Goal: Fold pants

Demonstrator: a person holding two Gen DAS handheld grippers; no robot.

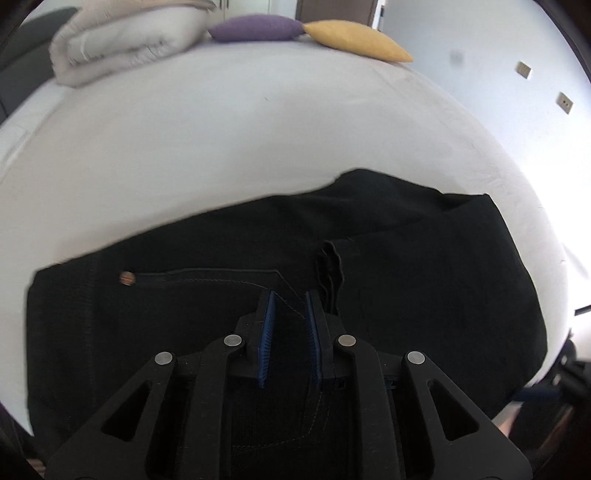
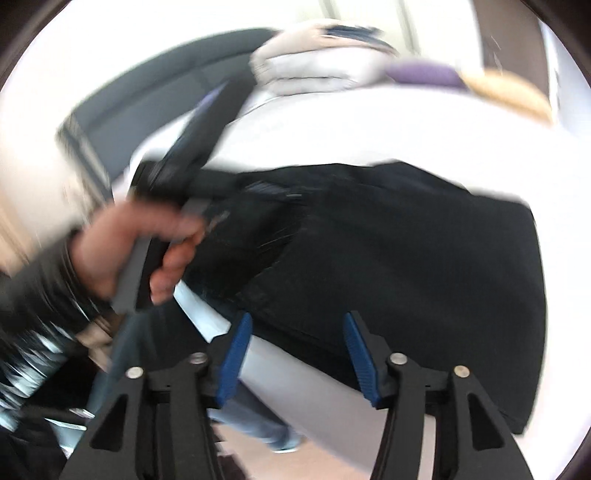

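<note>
Black pants (image 1: 406,266) half-folded on the bed (image 1: 258,140).
My left hand-held gripper (image 1: 289,314) pinches the fabric; my right hand-held gripper (image 2: 297,343) hangs spread. I should align edges before pressing flat.

White bed (image 1: 221,147) carries it all. Black pants (image 1: 424,258) lie spread flat across its near edge. At the far end sits a folded cream duvet (image 1: 122,44), with a purple cushion (image 1: 255,27) beside it and a yellow cushion (image 1: 358,40) touching that one.
</note>
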